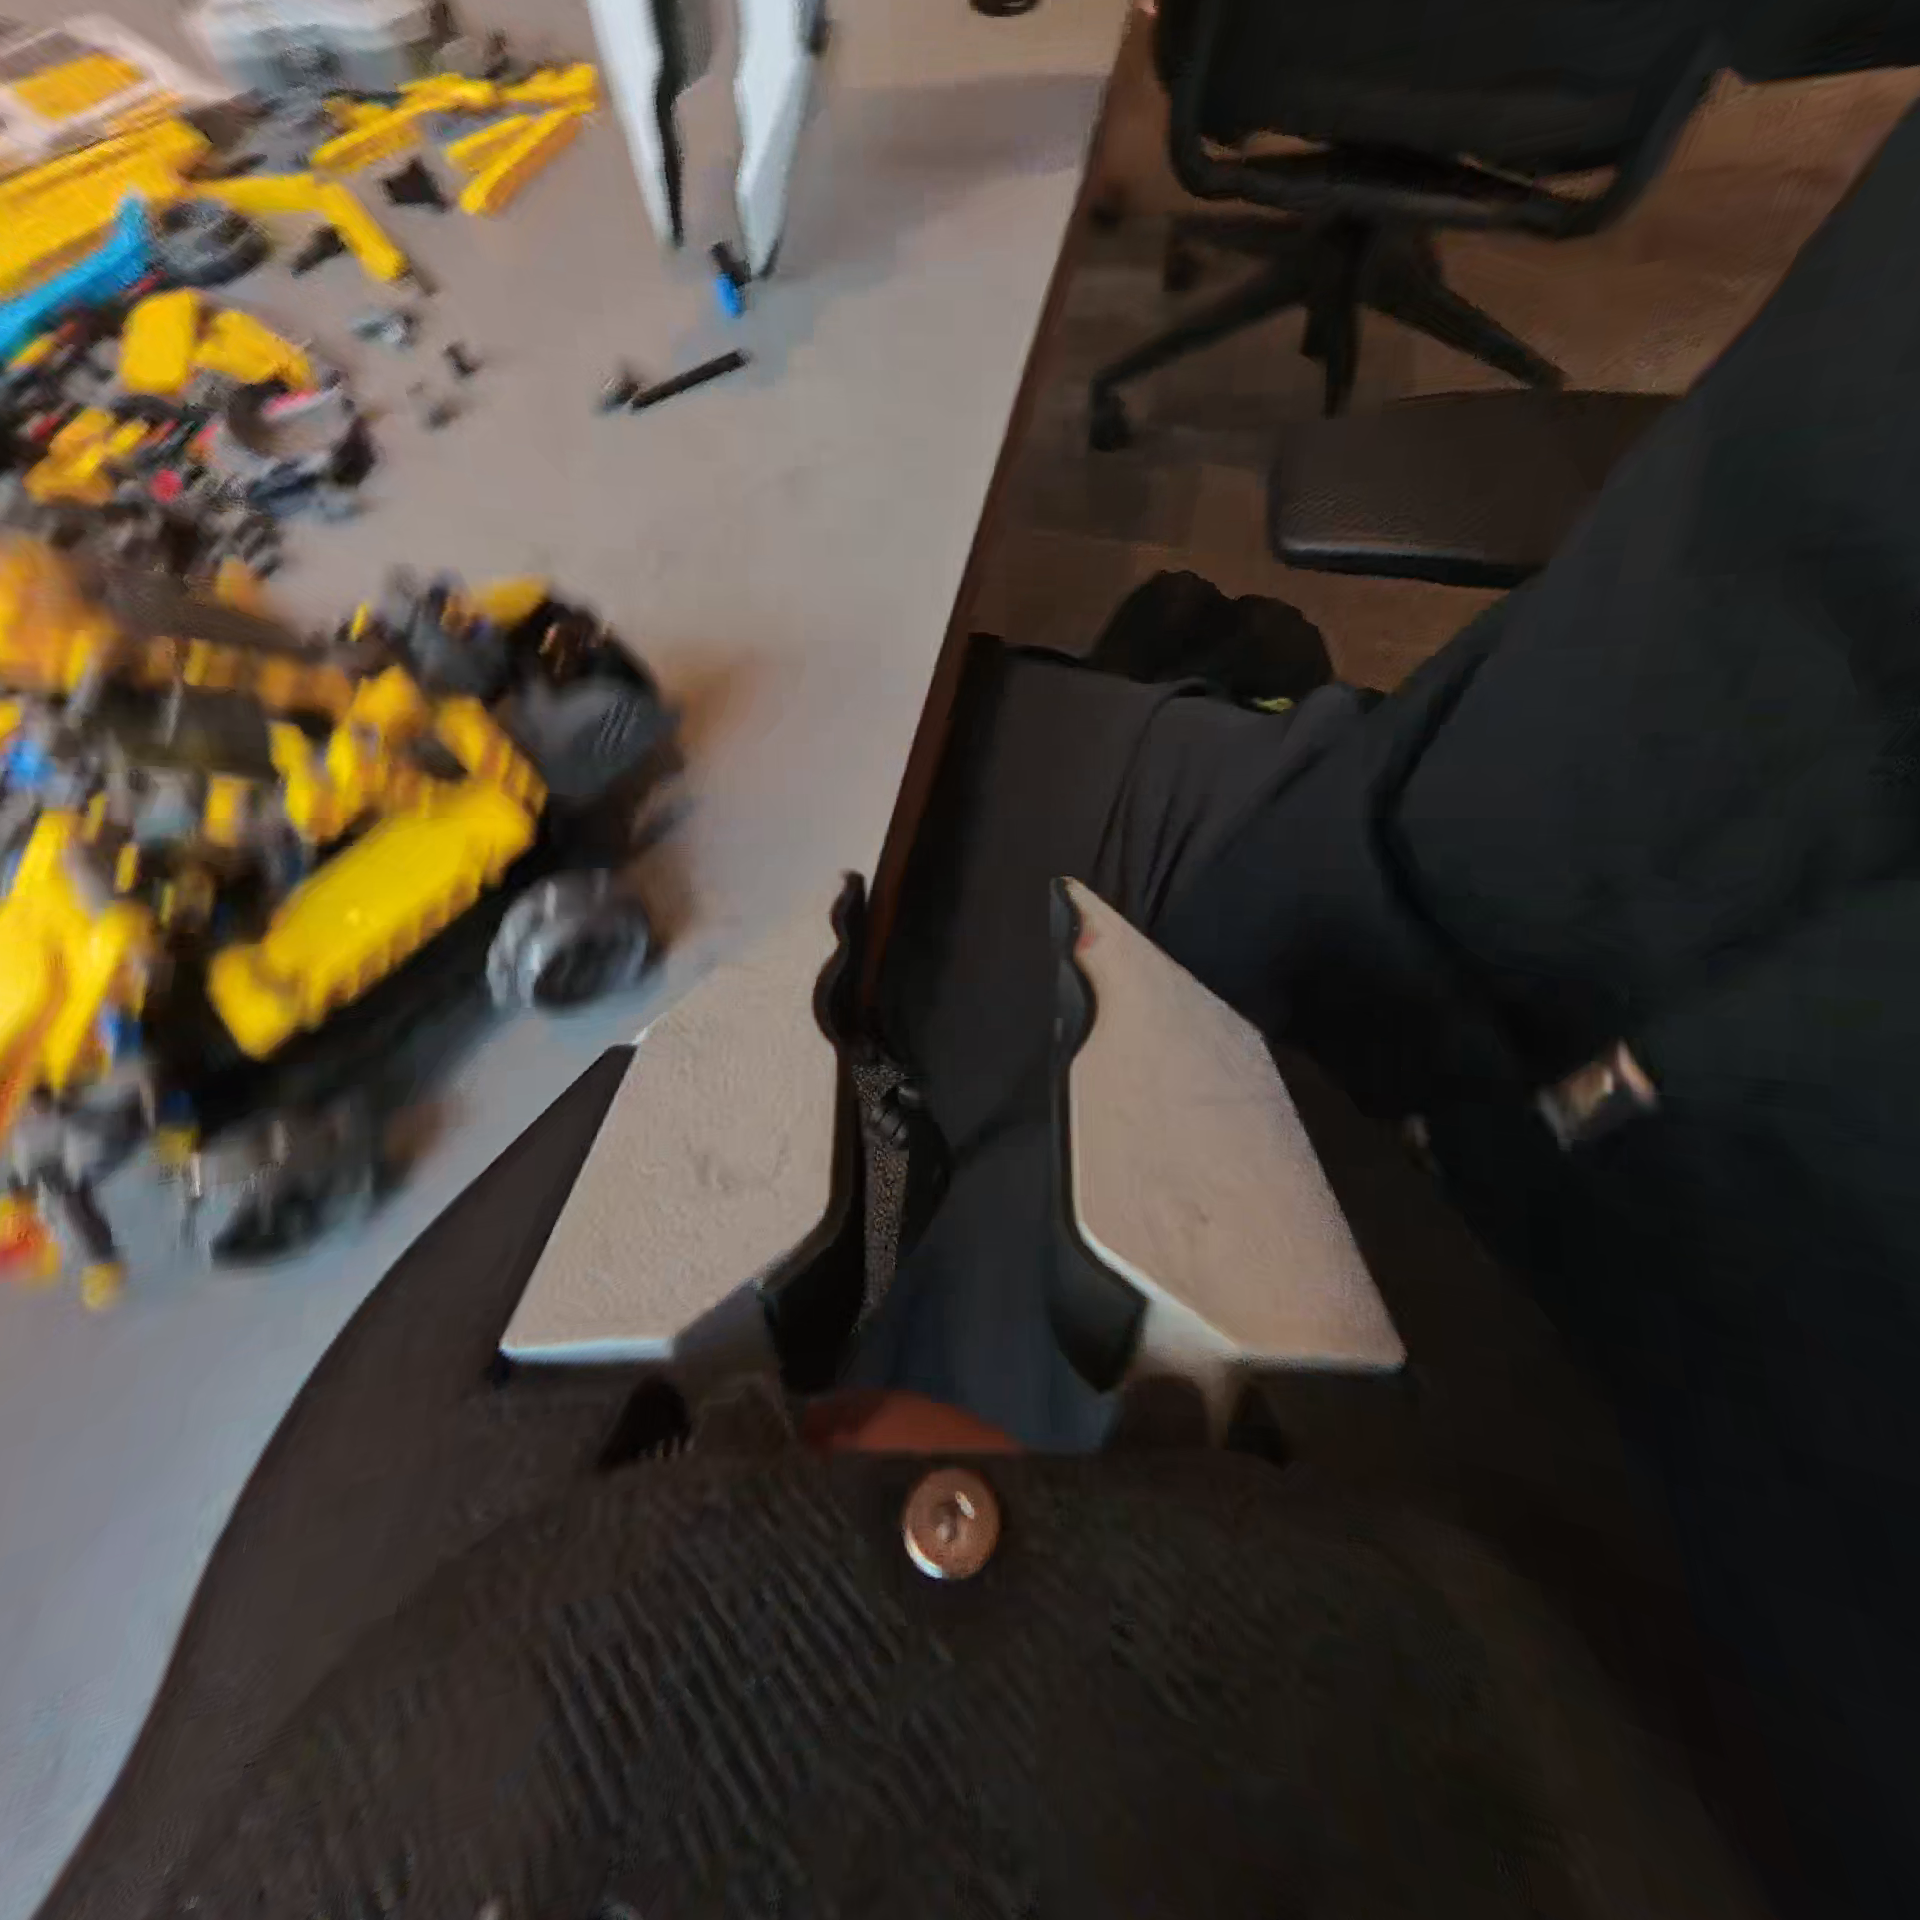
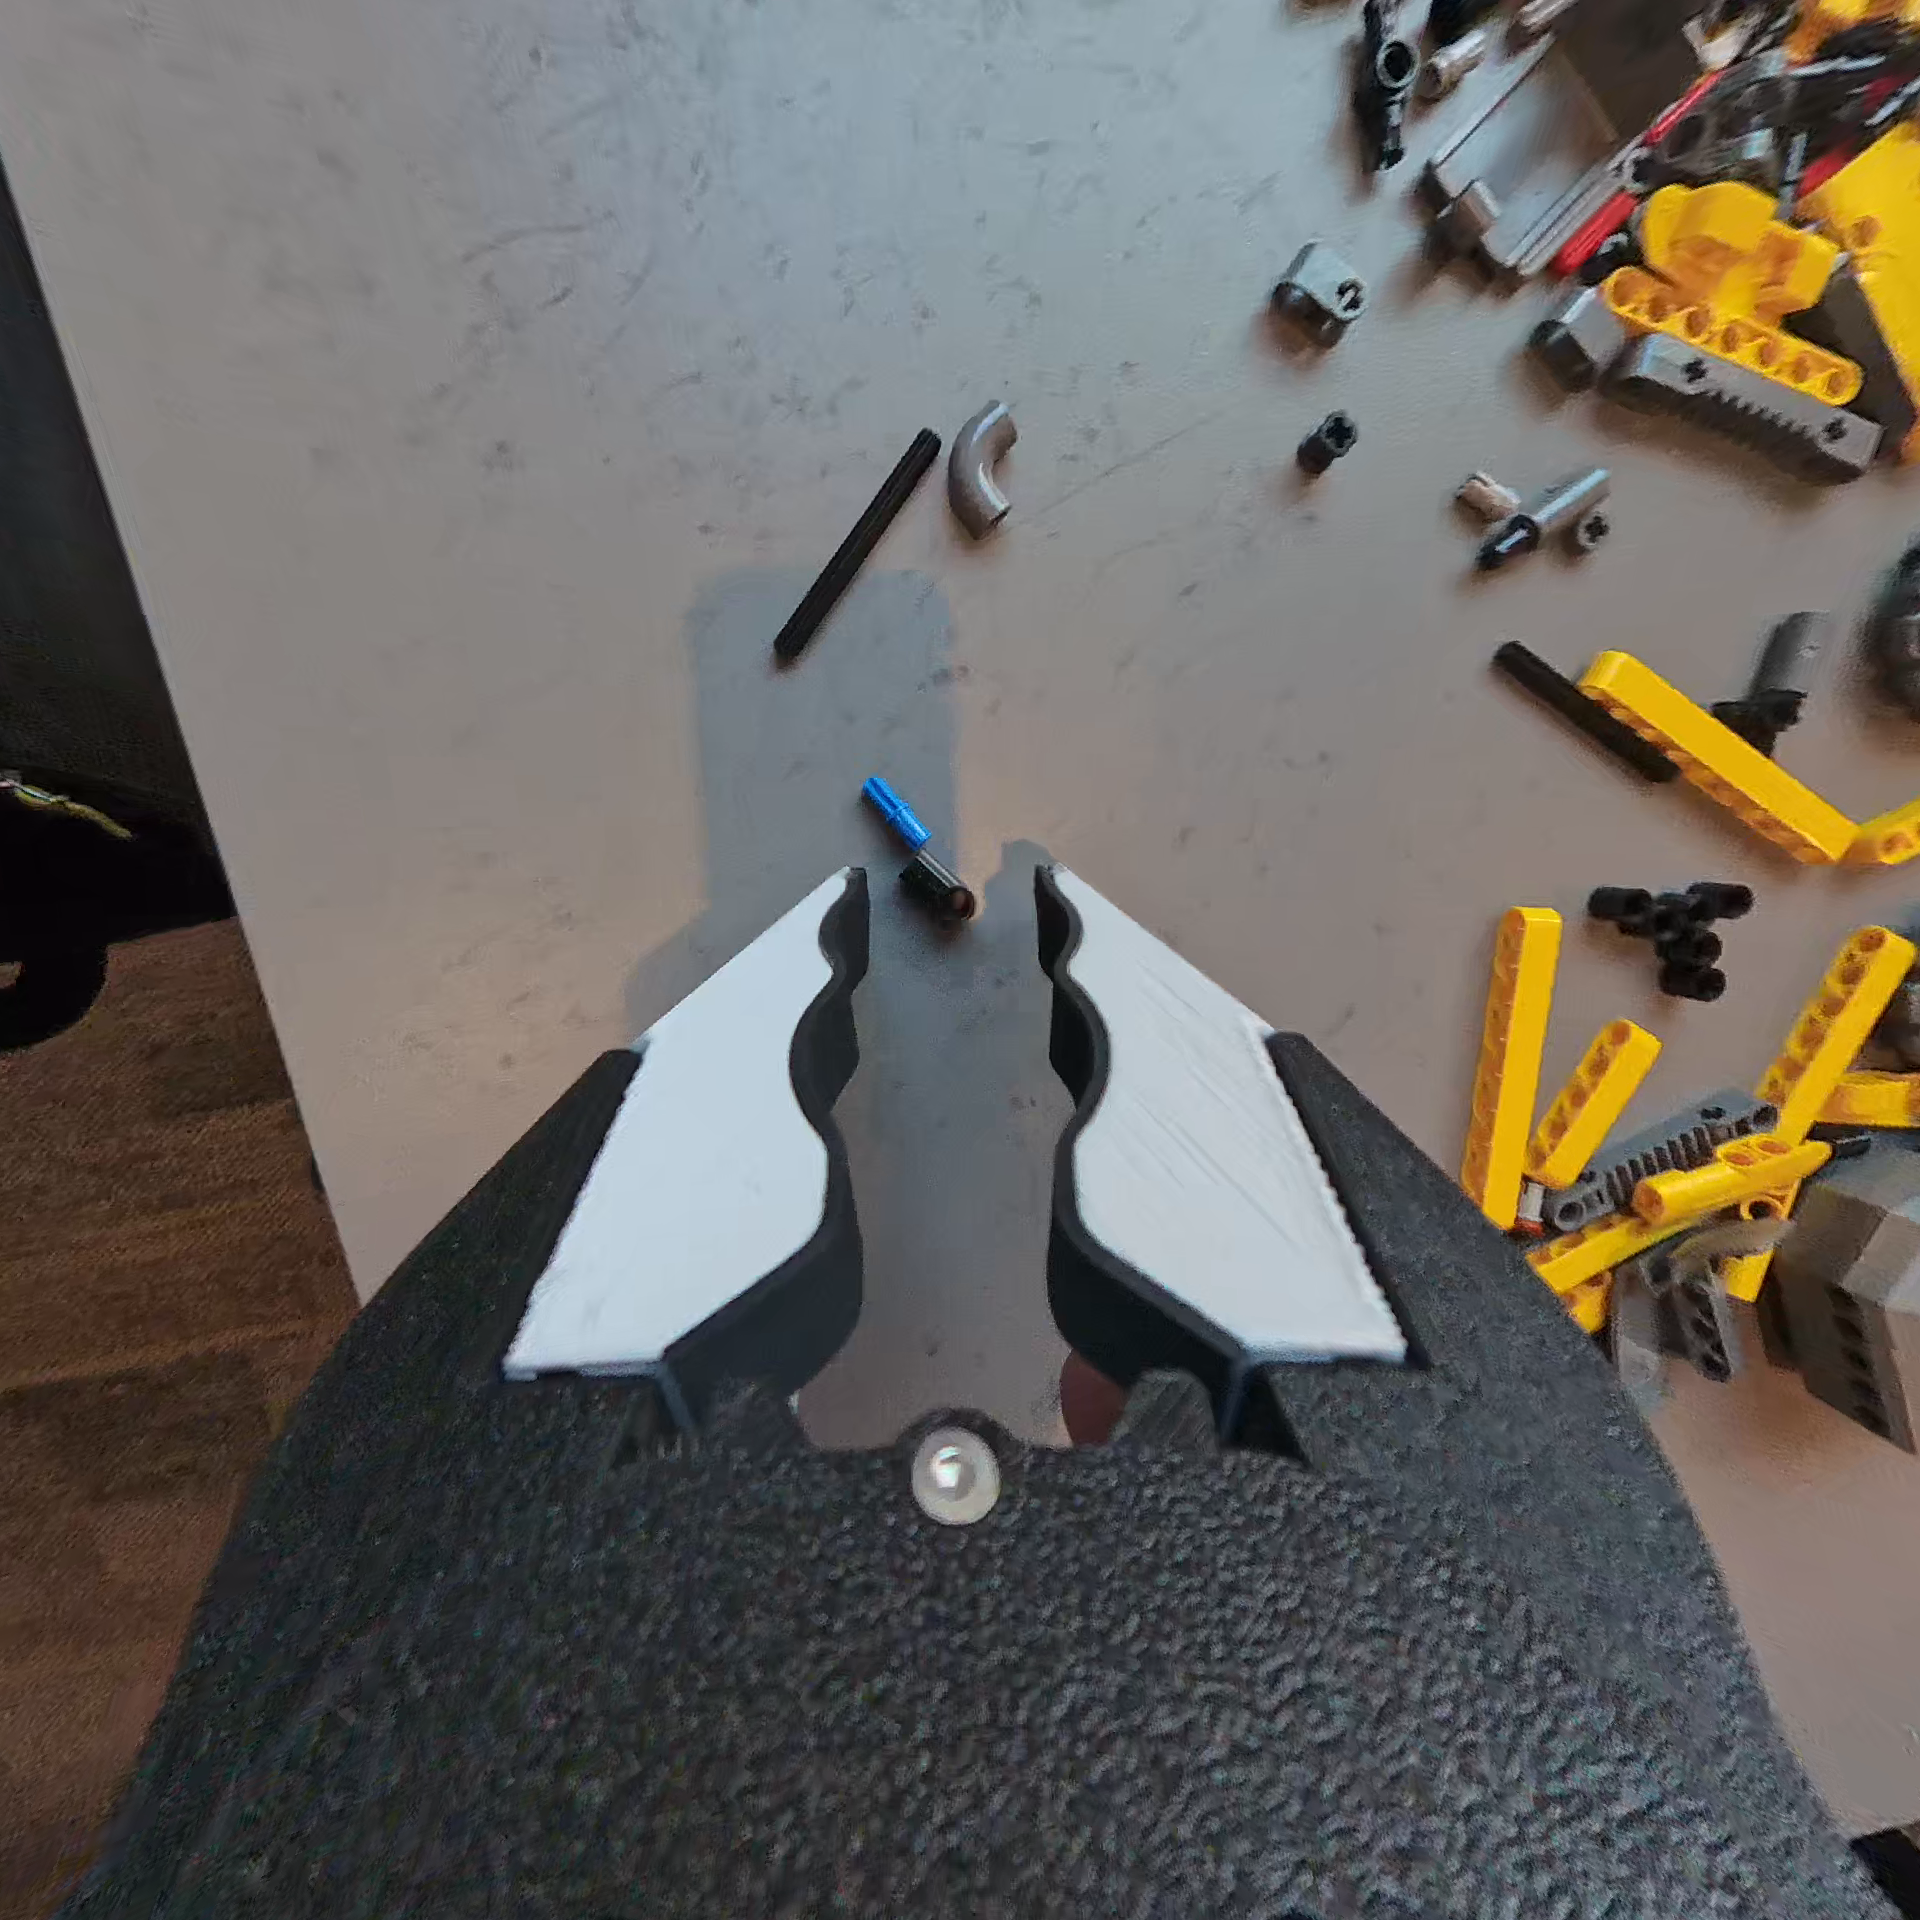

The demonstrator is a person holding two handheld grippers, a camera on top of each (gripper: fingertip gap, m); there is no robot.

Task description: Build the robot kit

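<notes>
Right tool [image 2: 951, 883]: fingers apart, empty, just short of small black-and-blue plastic connector pin [image 2: 916, 852] on grey desk [image 2: 468, 364]. Left tool [image 1: 956, 914]: apart, empty, at desk edge.

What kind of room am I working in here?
Likely an office or lab: a grey worktable strewn with yellow and black building-toy parts, a black wheeled office chair, brown carpet.

A grey table [image 2: 468, 364] is carrying loose building-toy parts. A blue-and-black pin [image 2: 916, 854] is lying near its middle; beyond the pin, a black axle [image 2: 858, 543] and grey elbow [image 2: 980, 470] are resting side by side. Right of the pin, yellow beams [image 2: 1714, 756] are spreading out, and a yellow toy vehicle [image 1: 343, 883] is sitting there too.
</notes>
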